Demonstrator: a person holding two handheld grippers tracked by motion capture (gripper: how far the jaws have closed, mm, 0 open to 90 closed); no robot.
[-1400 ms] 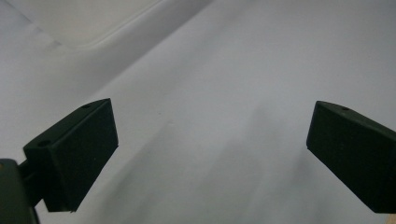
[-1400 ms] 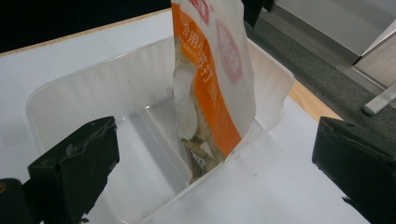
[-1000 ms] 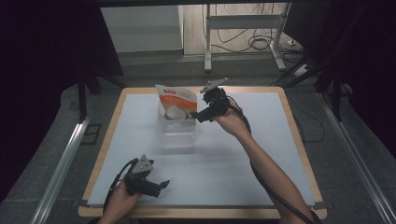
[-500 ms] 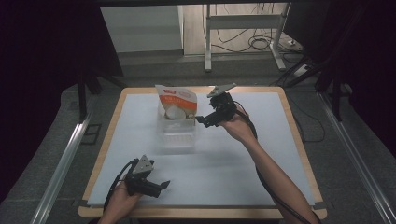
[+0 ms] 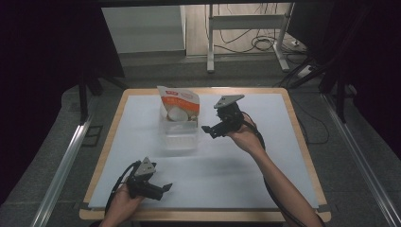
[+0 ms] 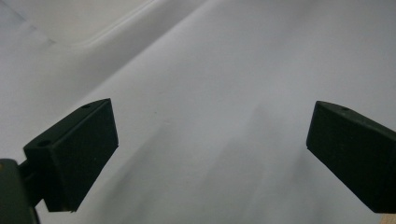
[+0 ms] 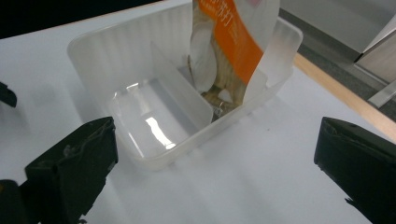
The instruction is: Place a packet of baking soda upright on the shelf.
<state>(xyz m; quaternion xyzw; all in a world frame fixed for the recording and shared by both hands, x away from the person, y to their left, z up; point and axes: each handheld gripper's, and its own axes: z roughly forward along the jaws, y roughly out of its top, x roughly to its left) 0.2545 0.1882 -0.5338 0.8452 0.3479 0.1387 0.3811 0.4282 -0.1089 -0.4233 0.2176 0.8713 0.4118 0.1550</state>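
Each hand carries a black gripper. The left gripper (image 5: 165,187) has a compact black body topped by a grey three-cornered plate, and a black cable loops out from it at about 9 o'clock. The right gripper (image 5: 206,131) is built the same way, with a larger-looking grey plate on top at 12 o'clock and a black cable trailing back along the forearm toward 5 o'clock. Its fingers (image 7: 74,172) are thick matte black wedge-shaped blocks with flat inner faces; the left gripper's fingers (image 6: 77,151) match, each showing small round holes near the upper edge. Both forearms are bare, no sleeves visible.
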